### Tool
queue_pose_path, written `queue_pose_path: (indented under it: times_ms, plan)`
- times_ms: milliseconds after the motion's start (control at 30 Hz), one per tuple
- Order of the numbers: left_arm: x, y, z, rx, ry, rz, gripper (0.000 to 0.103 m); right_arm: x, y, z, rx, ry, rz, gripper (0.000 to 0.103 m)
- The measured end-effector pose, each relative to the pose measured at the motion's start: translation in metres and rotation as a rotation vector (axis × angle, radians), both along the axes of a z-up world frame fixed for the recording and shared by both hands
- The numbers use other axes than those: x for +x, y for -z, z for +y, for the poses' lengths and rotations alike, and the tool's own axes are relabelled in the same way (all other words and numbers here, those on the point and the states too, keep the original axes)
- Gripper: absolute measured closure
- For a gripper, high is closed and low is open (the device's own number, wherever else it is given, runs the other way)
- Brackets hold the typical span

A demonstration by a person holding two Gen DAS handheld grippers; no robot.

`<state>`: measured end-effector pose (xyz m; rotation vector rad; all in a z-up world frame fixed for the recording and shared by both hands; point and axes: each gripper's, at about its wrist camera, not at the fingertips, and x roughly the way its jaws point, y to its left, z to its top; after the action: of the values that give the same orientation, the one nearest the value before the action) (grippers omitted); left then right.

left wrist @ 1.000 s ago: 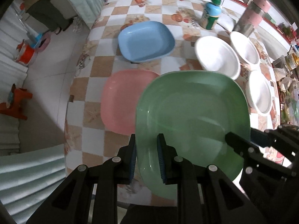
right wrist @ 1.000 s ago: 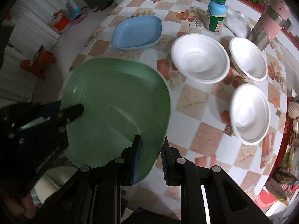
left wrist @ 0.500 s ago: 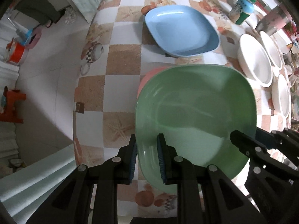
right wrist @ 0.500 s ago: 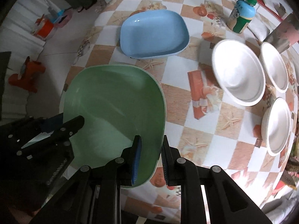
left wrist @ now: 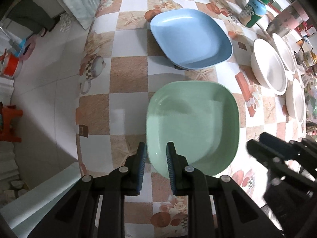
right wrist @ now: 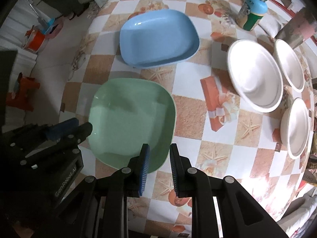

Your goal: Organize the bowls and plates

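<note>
One label, "GenRobot.AI" (right wrist: 66, 179), marks left gripper (right wrist: 90, 128).

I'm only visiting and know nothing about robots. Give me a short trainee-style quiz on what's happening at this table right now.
1. How many white bowls are in view?
2. True or false: the blue plate is stacked on the green plate.
3. The green plate's rim is gripped by: A) the left tool only, B) the right tool only, C) both.

Key: 1) three; 2) false, they lie apart; 3) C.
</note>
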<state>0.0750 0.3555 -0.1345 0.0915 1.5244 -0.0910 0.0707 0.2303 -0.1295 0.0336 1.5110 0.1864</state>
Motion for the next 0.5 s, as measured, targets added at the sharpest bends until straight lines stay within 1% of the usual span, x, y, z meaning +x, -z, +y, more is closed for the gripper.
queue_pose_path:
  times_ms: [33, 100, 133, 167, 200, 233, 267, 300, 367, 500]
  plan:
    - [-0.001, -0.001, 0.001, -0.001, -0.003, -0.001, 0.080, -0.001, -0.003, -0.003, 0.005, 0.012, 0.001, 0.081]
    - [-0.001, -0.005, 0.004, -0.011, -0.011, -0.006, 0.076, -0.002, -0.010, -0.009, -0.001, 0.026, -0.011, 0.080]
    - [-0.001, -0.008, 0.005, -0.016, -0.020, -0.013, 0.066, -0.004, -0.014, -0.013, -0.002, 0.027, -0.015, 0.080]
    - [-0.002, -0.011, 0.006, -0.018, -0.026, -0.020, 0.051, -0.004, -0.017, -0.016, 0.002, 0.030, -0.018, 0.079]
    - [-0.003, -0.015, 0.006, -0.021, -0.034, -0.033, 0.046, -0.005, -0.022, -0.021, 0.010, 0.039, -0.025, 0.059]
    - [-0.003, -0.019, 0.007, -0.020, -0.046, -0.048, 0.042, -0.005, -0.026, -0.025, 0.009, 0.048, -0.036, 0.030]
    - [-0.003, -0.022, 0.007, -0.022, -0.054, -0.053, 0.042, -0.005, -0.030, -0.027, 0.004, 0.056, -0.058, 0.023]
    - [-0.003, -0.026, 0.007, -0.026, -0.061, -0.058, 0.042, -0.007, -0.039, -0.032, 0.001, 0.052, -0.094, 0.023]
    - [-0.004, -0.037, 0.002, -0.029, -0.063, -0.086, 0.042, -0.008, -0.049, -0.035, 0.005, 0.038, -0.121, 0.023]
    - [-0.002, -0.058, -0.008, -0.011, -0.049, -0.142, 0.042, -0.010, -0.069, -0.051, 0.013, 0.054, -0.169, 0.023]
